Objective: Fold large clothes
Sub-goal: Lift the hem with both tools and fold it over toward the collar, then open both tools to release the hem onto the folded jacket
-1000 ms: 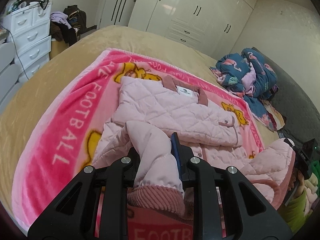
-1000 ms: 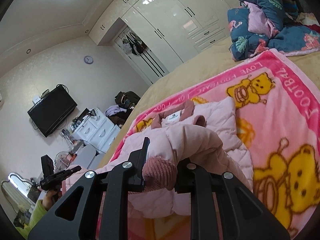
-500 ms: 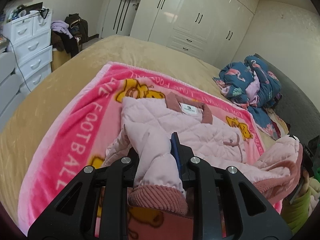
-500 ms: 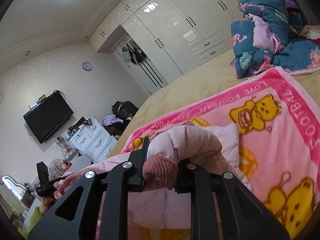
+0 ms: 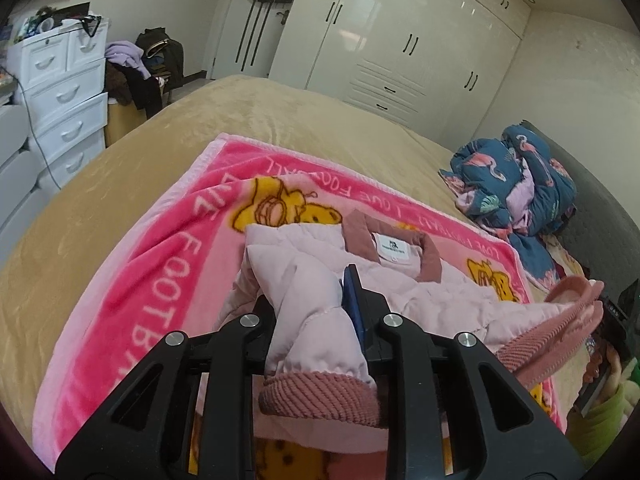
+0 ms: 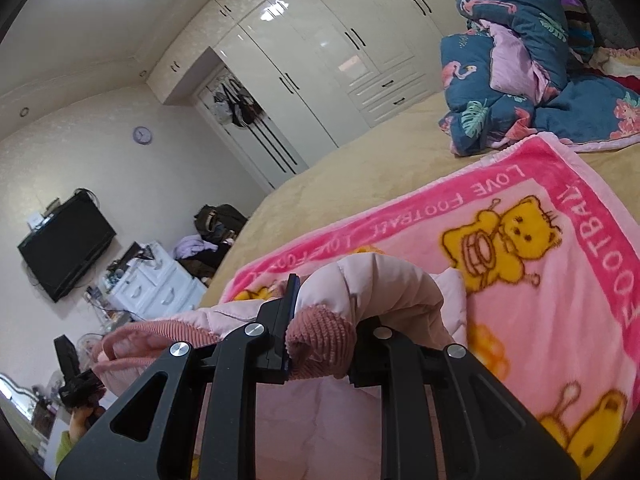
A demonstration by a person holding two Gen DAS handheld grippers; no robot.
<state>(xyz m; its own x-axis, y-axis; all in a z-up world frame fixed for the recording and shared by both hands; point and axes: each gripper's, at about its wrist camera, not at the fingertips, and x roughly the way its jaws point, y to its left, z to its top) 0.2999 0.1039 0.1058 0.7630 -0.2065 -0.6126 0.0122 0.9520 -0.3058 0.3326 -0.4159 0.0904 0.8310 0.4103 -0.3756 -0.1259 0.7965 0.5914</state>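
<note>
Slipping is the worry in the left wrist view: the left claw is clamped on a puffy sleeve of the pink jacket, just above its ribbed cuff, and padding may squeeze free. Its body lies just beyond on the pink blanket over the bed. From the right wrist view, the right claw is clamped on the other cuff; uneven pulling could skew the fold.

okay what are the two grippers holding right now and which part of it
Both hold the pink quilted jacket by its sleeve ends: the left gripper just above one ribbed cuff, the right gripper on the other ribbed cuff.
</note>
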